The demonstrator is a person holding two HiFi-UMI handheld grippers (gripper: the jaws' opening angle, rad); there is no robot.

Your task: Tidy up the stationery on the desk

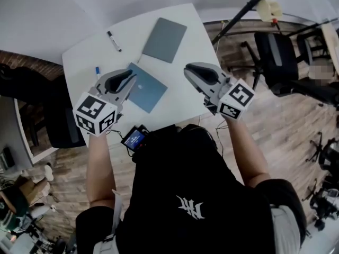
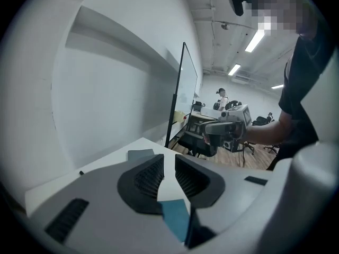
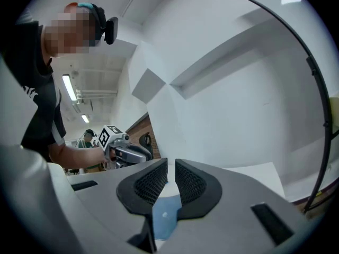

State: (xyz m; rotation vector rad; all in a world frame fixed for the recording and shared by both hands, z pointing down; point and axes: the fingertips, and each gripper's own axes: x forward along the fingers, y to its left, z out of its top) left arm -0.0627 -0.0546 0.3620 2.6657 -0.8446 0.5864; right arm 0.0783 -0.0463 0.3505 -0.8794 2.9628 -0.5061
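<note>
1. A blue pen [image 1: 97, 72] is half hidden behind the left gripper [image 1: 128, 80], which also covers a corner of the blue notebook [image 1: 148, 91].
2. The left jaws stand slightly apart and empty. The right gripper [image 1: 192, 72] has its jaws almost together, also empty.
3. The white counter [image 1: 183, 102] carries a gray notebook [image 1: 164, 39] and a black marker [image 1: 114, 41] on its far side.
4. Black chairs [image 1: 273, 54] stand on the wood floor [image 1: 286, 120].
</note>
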